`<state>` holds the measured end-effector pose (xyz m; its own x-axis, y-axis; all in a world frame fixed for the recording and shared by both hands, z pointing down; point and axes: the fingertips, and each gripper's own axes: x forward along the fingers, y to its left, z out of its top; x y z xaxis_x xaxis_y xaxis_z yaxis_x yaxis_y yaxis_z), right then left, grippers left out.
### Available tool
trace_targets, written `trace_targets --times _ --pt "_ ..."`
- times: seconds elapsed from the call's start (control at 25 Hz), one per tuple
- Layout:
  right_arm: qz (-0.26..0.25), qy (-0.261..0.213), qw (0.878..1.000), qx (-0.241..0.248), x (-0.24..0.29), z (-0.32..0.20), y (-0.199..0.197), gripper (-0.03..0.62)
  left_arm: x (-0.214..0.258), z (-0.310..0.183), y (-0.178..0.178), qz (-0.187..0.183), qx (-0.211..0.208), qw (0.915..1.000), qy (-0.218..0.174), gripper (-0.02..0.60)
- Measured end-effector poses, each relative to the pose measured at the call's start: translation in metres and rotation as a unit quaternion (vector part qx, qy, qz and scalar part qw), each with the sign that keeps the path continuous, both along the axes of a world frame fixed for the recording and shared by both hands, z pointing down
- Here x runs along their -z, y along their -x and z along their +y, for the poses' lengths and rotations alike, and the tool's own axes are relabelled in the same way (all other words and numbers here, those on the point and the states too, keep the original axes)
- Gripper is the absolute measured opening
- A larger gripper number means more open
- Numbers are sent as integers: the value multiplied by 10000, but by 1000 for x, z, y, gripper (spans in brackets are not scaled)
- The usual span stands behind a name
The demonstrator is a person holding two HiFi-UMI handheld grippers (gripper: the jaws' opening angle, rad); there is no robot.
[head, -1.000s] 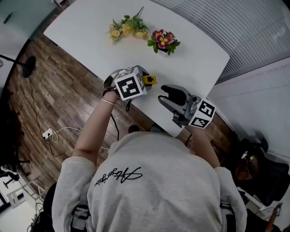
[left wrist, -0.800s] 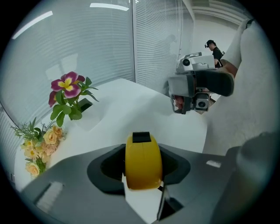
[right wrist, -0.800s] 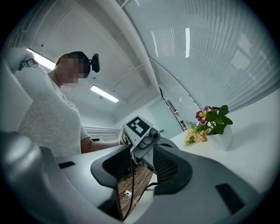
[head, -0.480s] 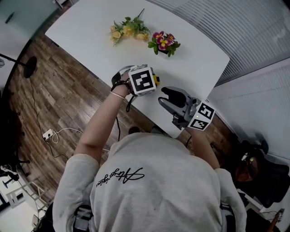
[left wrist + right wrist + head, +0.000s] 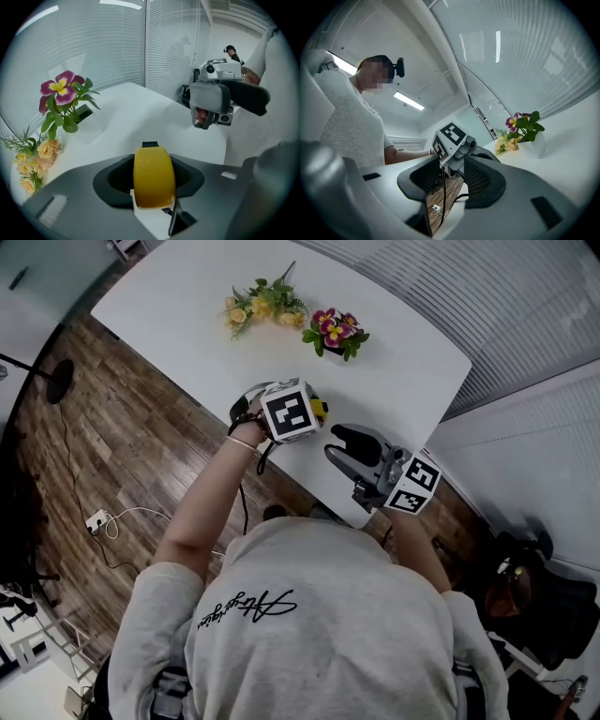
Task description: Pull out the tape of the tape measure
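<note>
A white table (image 5: 403, 343) stood over a wood floor (image 5: 122, 437). On it sat purple potted flowers (image 5: 335, 331). Just beside those flowers, toward the table's far end, lay a yellow bouquet (image 5: 262, 304).

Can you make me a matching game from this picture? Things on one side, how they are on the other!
Things:
1. tape measure
2. right gripper
3. purple flowers
4. yellow flowers

How they are:
A. lying flat
B. empty
C. gripped
D. standing upright

Pairs: 1-C, 2-B, 3-D, 4-A
</note>
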<state>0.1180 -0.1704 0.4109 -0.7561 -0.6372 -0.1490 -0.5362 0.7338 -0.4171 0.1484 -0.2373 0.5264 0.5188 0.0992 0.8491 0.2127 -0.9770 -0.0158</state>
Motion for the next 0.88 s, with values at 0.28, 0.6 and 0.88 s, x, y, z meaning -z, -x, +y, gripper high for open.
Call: trace_targets --times 0.28,0.6,0.88 --pt "-15 2 10000 9 0 -1 2 147 11 -1 0 668 272 9972 -199 196" --pt "-10 16 10000 -45 -2 -4 2 152 46 -9 9 2019 1252 9714 -20 216" --pt "69 -130 9994 -301 9 -10 0 158 87 -15 31 2951 1836 9376 -124 215"
